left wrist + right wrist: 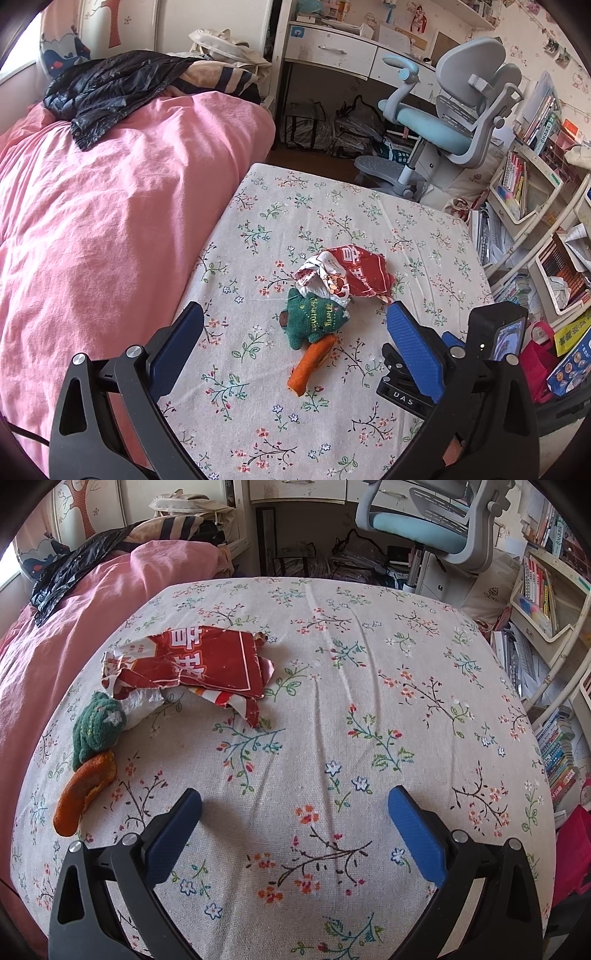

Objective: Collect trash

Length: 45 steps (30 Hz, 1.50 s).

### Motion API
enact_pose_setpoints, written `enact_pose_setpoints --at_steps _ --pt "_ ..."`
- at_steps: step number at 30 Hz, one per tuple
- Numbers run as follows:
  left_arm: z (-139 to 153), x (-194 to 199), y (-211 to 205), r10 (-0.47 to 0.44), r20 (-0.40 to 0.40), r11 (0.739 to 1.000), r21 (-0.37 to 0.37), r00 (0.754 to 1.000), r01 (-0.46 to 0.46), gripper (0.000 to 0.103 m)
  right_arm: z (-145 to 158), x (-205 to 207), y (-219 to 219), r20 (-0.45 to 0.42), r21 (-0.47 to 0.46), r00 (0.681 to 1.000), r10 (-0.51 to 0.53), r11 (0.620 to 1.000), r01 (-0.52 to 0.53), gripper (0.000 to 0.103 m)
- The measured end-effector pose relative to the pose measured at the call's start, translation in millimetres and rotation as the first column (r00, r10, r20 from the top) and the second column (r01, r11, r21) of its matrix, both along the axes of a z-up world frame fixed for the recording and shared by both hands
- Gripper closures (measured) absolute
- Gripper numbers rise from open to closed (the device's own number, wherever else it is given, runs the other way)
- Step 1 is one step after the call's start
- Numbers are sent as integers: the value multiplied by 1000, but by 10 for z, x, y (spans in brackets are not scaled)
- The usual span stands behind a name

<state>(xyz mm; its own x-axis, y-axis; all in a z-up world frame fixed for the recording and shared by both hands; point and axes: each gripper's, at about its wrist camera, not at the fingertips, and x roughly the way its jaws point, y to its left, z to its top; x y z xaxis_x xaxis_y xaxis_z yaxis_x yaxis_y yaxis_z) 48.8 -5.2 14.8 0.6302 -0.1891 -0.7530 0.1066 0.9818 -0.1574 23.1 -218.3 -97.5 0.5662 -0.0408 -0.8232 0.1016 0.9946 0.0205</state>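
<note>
A crumpled red snack wrapper lies on the floral bed sheet. It touches a green knitted Christmas toy with an orange end. My left gripper is open and hovers just short of the toy and wrapper, holding nothing. In the right wrist view my right gripper is open above bare sheet, and the wrapper lies ahead to its left. Part of the right gripper's black body shows at the right of the left wrist view.
A pink duvet covers the bed's left side, with a black jacket on it. Beyond the bed's foot stand a blue-grey desk chair, a white desk and bags on the floor. Crowded bookshelves line the right.
</note>
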Motion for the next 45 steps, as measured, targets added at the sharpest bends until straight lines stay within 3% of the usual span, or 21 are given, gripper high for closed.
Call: enact_pose_setpoints --at_steps 11,25,37,40,42,45 --pt "-93 13 -91 -8 -18 999 51 1000 9 7 -2 11 24 0 -2 1000 0 1000 0 7" --pt "-103 42 -41 -7 -34 1000 24 999 7 7 -3 10 27 0 -2 1000 -1 1000 1 7" --pt "-150 -53 -96 -7 -24 995 97 1000 9 7 -2 11 24 0 -2 1000 -1 1000 1 7" --pt "-155 -51 -77 -40 -33 994 96 999 43 7 -2 10 26 0 -2 1000 -1 1000 1 7" --pt "-141 -35 -2 8 -31 998 67 999 -6 7 -2 11 23 0 -2 1000 0 1000 0 7" --pt "-183 -5 -13 4 -56 999 44 998 -1 7 -3 11 25 0 -2 1000 -1 1000 1 7"
